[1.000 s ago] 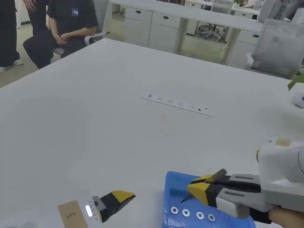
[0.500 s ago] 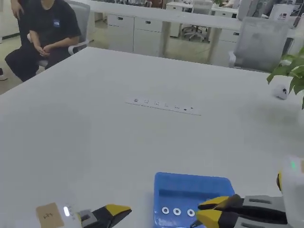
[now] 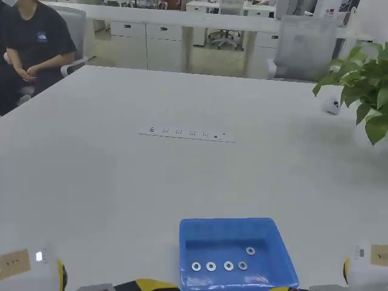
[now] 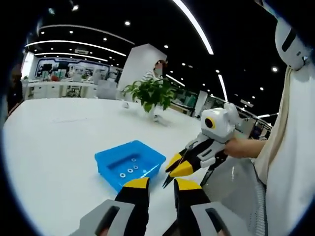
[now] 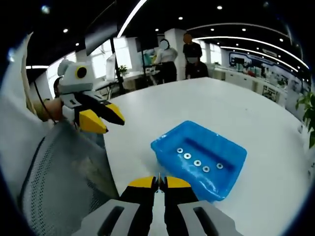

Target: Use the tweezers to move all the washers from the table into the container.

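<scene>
Five washers [image 3: 228,265] lie in the blue container [image 3: 227,223], near the desk's [image 3: 121,182] front edge. Right gripper [image 5: 159,183] pinched tight on tweezers [image 5: 159,176]. Left gripper [image 4: 161,185] slightly parted, empty. Risk: a low-swinging hand clips the container's rim and spills the washers.

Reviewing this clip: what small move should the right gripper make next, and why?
Probably lay the thin metal tweezers down on the white table beside the blue plastic tray. The right gripper is shut on them, short of the tray, and all five small metal washers I can make out lie inside the tray, so the moving looks done.
</scene>
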